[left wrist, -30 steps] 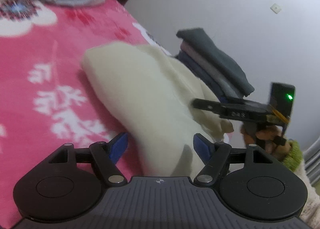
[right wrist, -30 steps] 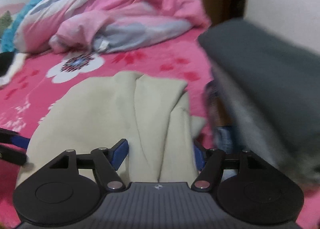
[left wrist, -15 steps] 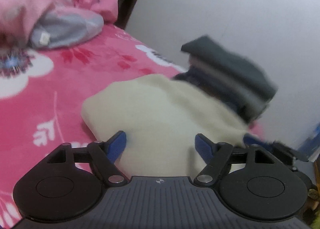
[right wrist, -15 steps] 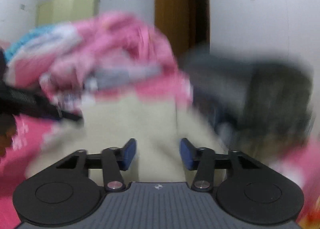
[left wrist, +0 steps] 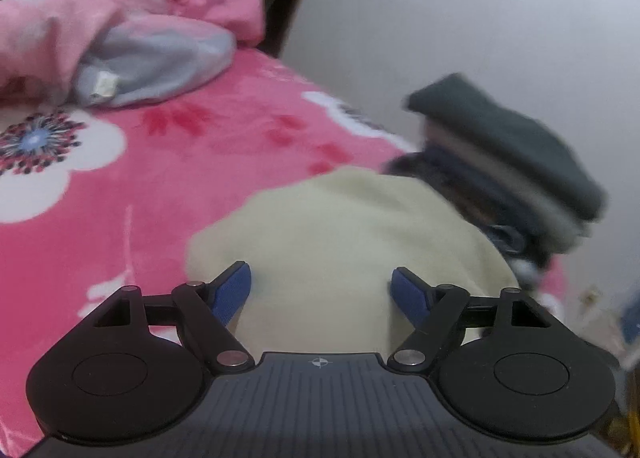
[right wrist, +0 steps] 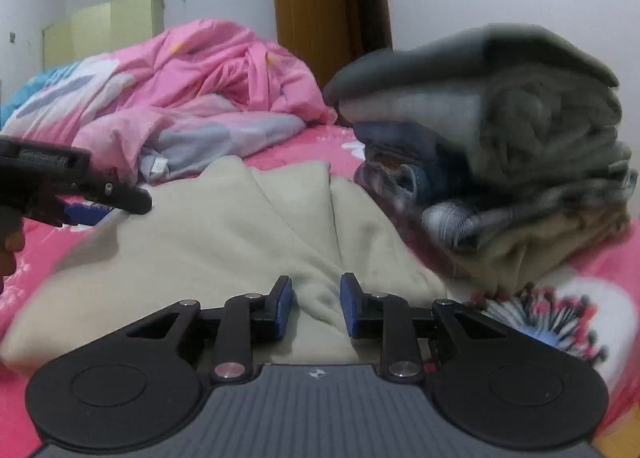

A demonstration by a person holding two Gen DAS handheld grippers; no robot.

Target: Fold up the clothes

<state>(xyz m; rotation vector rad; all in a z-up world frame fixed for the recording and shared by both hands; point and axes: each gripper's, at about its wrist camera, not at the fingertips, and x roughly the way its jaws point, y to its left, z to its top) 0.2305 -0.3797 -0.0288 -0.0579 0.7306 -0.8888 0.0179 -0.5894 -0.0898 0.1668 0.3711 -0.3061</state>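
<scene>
On the bed: every item below lies on the pink floral blanket [left wrist: 140, 177] that covers it.
Cream garment [right wrist: 224, 242]: lies partly folded, several overlapping layers meeting in a ridge along its middle; occupies the near part of the blanket, directly ahead of both grippers.
Stack of folded clothes [right wrist: 500, 145]: dark grey piece on top, grey, blue and plaid layers under it, a beige piece at the bottom; stands at the wall-side edge of the bed, its lower layers touching the right side of the cream garment.
Crumpled pink quilt [right wrist: 192, 77]: heaped at the far end of the bed, well apart from the cream garment; a grey-blue lining with a white label shows at its front.
Left gripper [left wrist: 320, 292]: jaws spread wide, nothing between them; blue pads over the near edge of the cream garment. Seen from the right wrist view, it sits at the garment's left edge.
Right gripper [right wrist: 316, 304]: jaws drawn in to a narrow gap with a raised fold of the cream garment between the pads; whether the pads press on the cloth cannot be told.
Background: white wall, brown door [right wrist: 320, 13], pale green cabinet [right wrist: 104, 29].
</scene>
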